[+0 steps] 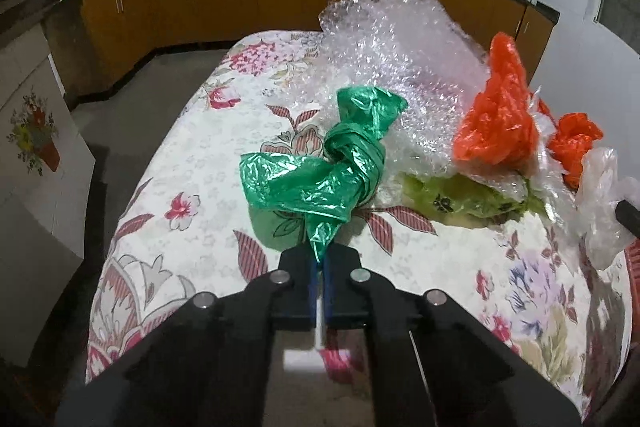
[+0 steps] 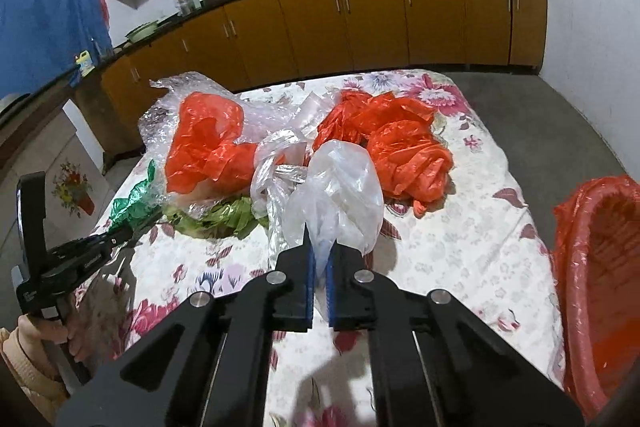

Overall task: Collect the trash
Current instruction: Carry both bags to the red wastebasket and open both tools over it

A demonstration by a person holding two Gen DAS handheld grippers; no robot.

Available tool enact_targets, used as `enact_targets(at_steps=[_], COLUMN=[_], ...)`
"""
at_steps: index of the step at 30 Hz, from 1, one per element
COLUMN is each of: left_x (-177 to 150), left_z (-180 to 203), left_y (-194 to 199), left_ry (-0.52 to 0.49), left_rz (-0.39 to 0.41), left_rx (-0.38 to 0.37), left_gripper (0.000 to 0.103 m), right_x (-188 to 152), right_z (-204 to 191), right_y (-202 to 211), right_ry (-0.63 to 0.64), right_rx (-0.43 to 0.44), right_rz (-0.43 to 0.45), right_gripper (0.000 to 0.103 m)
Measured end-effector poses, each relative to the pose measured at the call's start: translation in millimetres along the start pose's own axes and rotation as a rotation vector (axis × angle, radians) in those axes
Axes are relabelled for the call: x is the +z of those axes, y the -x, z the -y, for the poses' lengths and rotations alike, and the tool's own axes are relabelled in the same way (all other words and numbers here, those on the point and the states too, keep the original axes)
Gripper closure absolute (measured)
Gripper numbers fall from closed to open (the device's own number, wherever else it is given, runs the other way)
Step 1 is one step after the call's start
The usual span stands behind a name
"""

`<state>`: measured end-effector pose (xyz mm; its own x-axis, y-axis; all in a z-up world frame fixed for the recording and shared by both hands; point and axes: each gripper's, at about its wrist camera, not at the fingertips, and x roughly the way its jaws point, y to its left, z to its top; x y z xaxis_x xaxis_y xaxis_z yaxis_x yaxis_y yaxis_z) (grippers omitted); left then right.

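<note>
My left gripper (image 1: 319, 259) is shut on a tail of a knotted green plastic bag (image 1: 320, 163) that lies on the floral-covered table (image 1: 192, 163); the bag also shows at the left of the right wrist view (image 2: 134, 205). My right gripper (image 2: 320, 259) is shut on a clear plastic bag (image 2: 340, 195), also visible at the right edge of the left wrist view (image 1: 604, 195). Behind lie bubble wrap (image 1: 400, 39), orange plastic bags (image 2: 208, 143) (image 2: 400, 143) and a light green bag (image 2: 224, 217).
A red basket lined with an orange bag (image 2: 600, 267) stands at the table's right edge. Wooden kitchen cabinets (image 2: 360, 23) with a dark counter run along the far wall. The left gripper body and the hand holding it (image 2: 52, 267) show at lower left.
</note>
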<state>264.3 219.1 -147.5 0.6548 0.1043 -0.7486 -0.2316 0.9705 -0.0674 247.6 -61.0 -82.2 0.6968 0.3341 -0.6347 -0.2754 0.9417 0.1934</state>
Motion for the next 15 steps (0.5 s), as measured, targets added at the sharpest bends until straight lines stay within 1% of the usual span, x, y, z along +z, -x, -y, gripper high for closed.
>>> enact_targets(at_steps=[9,15], left_x=[-9.5,-13.0], left_z=[2.2,13.1], left_y=[40.3,64.2], left_ry=[0.009,0.007], left_rz=[0.063,0.087], left_rx=[-0.037,-0.085], left_gripper=[0.099,0.099], right_x=[-4.7,-8.3], right_z=[6.6,11.7], right_y=[32.1,53.5], right_ry=[-0.005,0.002], right_rx=[-0.01,-0.034], right_rz=[0.042,0.072], right_gripper=[0.098,0.098])
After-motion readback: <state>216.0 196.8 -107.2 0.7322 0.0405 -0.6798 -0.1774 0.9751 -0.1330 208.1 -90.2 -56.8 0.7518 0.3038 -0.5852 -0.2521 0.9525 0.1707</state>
